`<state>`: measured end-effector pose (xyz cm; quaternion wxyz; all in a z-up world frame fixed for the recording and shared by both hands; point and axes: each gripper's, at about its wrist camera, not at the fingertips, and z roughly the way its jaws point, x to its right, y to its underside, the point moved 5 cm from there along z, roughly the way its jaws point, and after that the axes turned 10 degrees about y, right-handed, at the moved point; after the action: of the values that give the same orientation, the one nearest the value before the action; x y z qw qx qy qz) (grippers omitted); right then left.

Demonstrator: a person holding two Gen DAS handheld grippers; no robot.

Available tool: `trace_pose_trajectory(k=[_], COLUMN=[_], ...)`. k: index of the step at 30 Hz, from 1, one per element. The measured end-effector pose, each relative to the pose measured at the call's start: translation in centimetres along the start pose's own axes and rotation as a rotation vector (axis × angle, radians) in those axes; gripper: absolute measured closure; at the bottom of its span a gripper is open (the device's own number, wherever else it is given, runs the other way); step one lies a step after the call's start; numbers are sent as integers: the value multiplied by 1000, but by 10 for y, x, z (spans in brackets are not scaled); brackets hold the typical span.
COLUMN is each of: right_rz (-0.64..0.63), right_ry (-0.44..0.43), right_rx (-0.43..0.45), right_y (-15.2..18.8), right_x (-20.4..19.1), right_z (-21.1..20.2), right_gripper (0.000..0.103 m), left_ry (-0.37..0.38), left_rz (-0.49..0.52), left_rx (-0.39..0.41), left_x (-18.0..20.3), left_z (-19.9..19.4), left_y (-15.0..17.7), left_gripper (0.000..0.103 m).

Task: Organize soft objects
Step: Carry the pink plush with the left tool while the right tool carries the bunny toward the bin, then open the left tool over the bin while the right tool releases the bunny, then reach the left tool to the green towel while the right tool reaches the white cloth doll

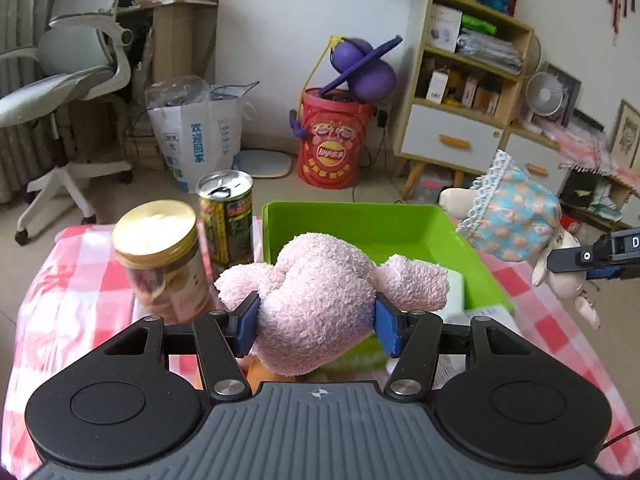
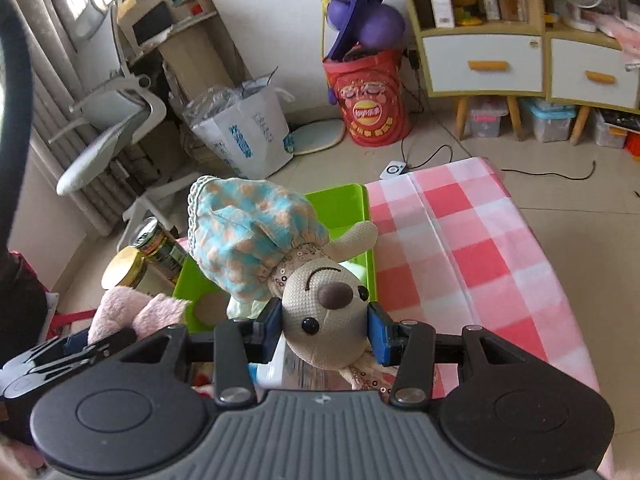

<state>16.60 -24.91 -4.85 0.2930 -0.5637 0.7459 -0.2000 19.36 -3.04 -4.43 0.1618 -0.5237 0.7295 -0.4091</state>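
Pink plush, dressed beige doll, both aloft

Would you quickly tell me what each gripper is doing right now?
Left gripper: jaws closed on the pink plush toy.
Right gripper: jaws closed on the head of the beige doll in the blue dress.

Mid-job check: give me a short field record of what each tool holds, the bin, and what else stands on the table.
left tool: shut on pink plush toy, lifted in front of the bin
right tool: shut on beige doll's head; its blue dress hangs outward
green bin: on the checked tablecloth, near the toys
beside bin: gold-lidded jar, opened drink can
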Motion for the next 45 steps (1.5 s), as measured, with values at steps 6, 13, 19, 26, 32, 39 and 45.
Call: trace_pose_trajectory(k=[6,13,19,26,32,39,45], right_rz=[-56,-149,-191,-212,-172,-95,-81], right_ry=[28,58,68,90,56,35,47], right_rx=[-27,-53,-47,-62,-68,-26,26], right_y=[-26,-41,-47,-43,-44,-51,-45], right_x=[-11,-33,-46,-48,-45,-34,-30], right_z=[53,109,135,156,150,116,66], right_gripper=[85,85,85,85,77,55,45], left_ry=[-69,-87,-124,-133,-108,-78,-94], left_rz=[57,91,116,110,91,69,64], left_rx=[-60,-78,-98,-151,-121,-54,-4], left_x=[0,4,0,-6,-6,1,5], left_z=[60,105,132,155,147,112,65], left_y=[-20,-33,-34,-27,-27,-36,-40], left_gripper=[45,45,44,44,33,17,6])
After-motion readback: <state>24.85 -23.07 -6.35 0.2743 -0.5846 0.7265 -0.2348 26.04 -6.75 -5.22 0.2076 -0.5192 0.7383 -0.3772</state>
